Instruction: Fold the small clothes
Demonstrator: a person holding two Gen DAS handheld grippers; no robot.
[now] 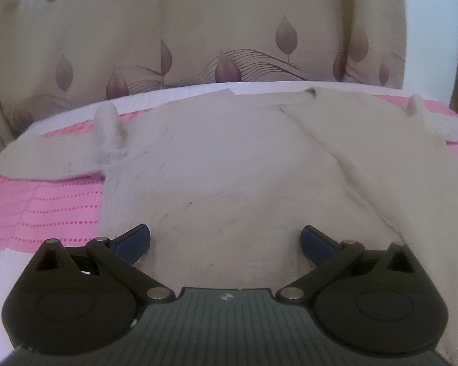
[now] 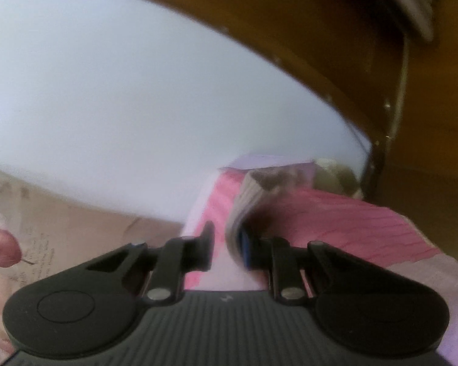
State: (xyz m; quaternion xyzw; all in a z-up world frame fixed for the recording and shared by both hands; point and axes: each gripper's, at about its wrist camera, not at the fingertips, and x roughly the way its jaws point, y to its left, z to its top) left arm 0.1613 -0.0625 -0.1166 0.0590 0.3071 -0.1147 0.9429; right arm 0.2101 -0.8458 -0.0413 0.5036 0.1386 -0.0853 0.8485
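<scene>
A small cream knit sweater (image 1: 229, 164) lies spread flat on a pink knit blanket (image 1: 39, 204), with one sleeve out to the left and one to the right. My left gripper (image 1: 225, 242) is open, its blue-padded fingers wide apart just above the sweater's near hem. In the right wrist view my right gripper (image 2: 226, 250) has its fingers close together with a ribbed cream cuff or edge of the sweater (image 2: 253, 195) standing between them against the right finger. The view is blurred, and a narrow gap shows beside the left finger.
A beige curtain or cover with brown leaf prints (image 1: 198, 45) hangs behind the bed. A white wall (image 2: 137, 91) and a brown wooden frame (image 2: 412, 106) fill the right wrist view. White sheet shows at the blanket's edge (image 1: 3, 274).
</scene>
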